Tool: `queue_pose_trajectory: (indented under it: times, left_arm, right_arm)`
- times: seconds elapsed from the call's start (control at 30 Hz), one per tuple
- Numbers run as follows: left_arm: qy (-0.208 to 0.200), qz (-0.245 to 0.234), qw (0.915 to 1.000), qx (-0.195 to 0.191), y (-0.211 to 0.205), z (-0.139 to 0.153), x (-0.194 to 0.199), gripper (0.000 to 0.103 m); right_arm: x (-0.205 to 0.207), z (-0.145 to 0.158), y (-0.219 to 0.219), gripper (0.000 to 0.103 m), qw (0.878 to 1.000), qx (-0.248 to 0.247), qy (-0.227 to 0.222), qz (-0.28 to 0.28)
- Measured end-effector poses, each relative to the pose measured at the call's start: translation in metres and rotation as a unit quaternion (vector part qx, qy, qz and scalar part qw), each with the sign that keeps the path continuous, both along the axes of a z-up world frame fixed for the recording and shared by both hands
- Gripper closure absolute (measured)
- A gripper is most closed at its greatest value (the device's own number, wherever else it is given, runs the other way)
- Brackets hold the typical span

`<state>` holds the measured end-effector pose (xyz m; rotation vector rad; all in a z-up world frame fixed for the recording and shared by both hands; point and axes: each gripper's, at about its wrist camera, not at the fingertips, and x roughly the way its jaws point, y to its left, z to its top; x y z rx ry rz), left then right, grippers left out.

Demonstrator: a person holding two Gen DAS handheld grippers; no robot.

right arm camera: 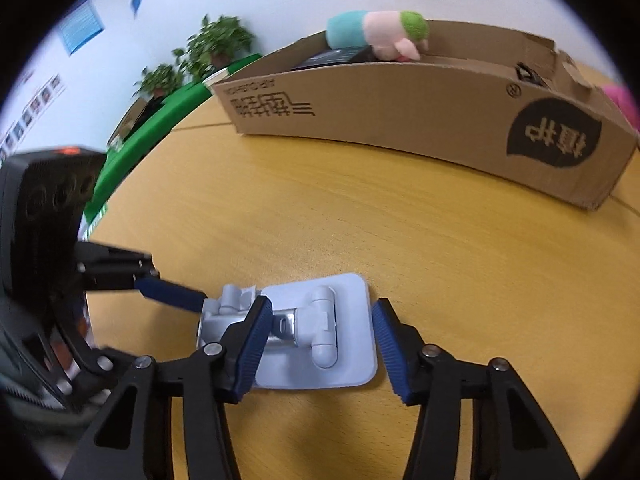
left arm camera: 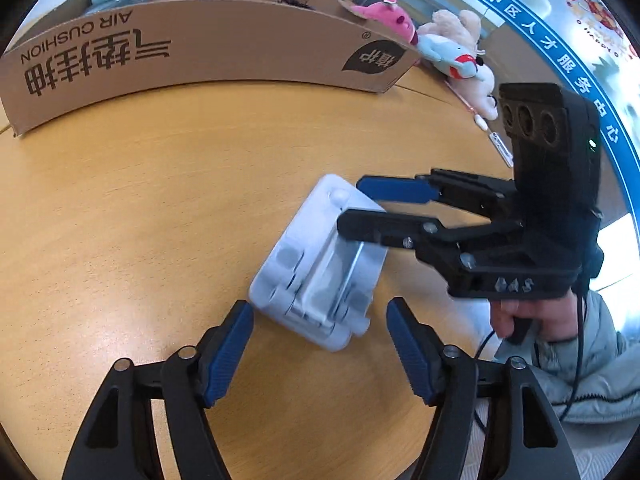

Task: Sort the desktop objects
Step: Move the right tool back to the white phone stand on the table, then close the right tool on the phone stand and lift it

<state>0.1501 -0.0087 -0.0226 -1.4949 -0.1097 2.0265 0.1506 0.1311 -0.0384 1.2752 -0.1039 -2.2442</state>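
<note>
Stand (right arm camera: 316,340) — pale blue folding phone stand, collapsed flat, lying on the table (right arm camera: 360,240) well short of the box (right arm camera: 420,120), nearer the person than the box is. In the right wrist view the hinge arm and metal link face up.

Right gripper (right arm camera: 318,348) straddles the stand across its width. Its left pad (right arm camera: 252,348) overlaps the hinge end; its right pad sits just off the plate edge with a sliver of table showing. Jaws parted, not yet clamped. No grip.

Left gripper (left arm camera: 320,352) sits at the stand's near end, jaws parted, one pad (left arm camera: 230,352) close to the corner; contact cannot be confirmed. It holds nothing.

Judgement: the step in hand is the pick-up by the right gripper, the box being the likely destination — soft toys (left arm camera: 452,52) lie beyond its far corner, one toy (right arm camera: 380,34) already inside.

To do it well:
- square the pads to the long edges of the base plate, not the hinge, which may fold under load;
- keep the pads low, since the plate is thin and could slip;
- use the left gripper to brace the near end against sliding.
</note>
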Motion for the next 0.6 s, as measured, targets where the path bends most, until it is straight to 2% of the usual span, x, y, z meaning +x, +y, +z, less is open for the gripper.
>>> queue_pose_trajectory:
  times: [0.07,0.13,0.2,0.33,0.4,0.47,0.53,0.6]
  left_arm:
    - [0.004,0.005,0.9999,-0.013,0.0,0.0,-0.002,0.051]
    - [0.004,0.01,0.9998,-0.015,-0.006,-0.001,-0.006,0.059]
    - [0.003,0.01,0.9999,-0.009,-0.01,-0.003,-0.009,0.06]
    - [0.017,0.01,0.9994,-0.028,-0.01,-0.001,-0.012,0.061]
    - [0.014,0.006,0.9997,-0.019,-0.008,0.005,-0.01,0.055]
    - [0.013,-0.001,0.9999,-0.009,-0.001,0.008,-0.006,0.038]
    - [0.015,0.001,0.9994,-0.031,0.007,0.005,-0.001,0.035]
    - [0.008,0.001,0.9987,-0.05,0.01,-0.002,0.001,0.037]
  right_arm:
    - [0.001,0.0,-0.002,0.051,1.0,0.002,0.001,0.006]
    - [0.002,0.0,0.001,0.05,1.0,0.001,-0.002,0.013]
    - [0.004,-0.001,0.01,0.049,1.0,-0.005,-0.006,0.008]
    - [0.002,-0.005,0.02,0.048,1.0,-0.009,-0.015,-0.007]
    - [0.003,-0.005,0.014,0.048,1.0,-0.001,-0.012,0.006]
    - [0.005,-0.005,0.003,0.048,1.0,0.0,-0.009,0.023]
    - [0.007,-0.005,-0.005,0.05,1.0,0.014,0.001,0.027]
    - [0.008,-0.006,-0.007,0.053,0.999,0.015,0.004,0.031]
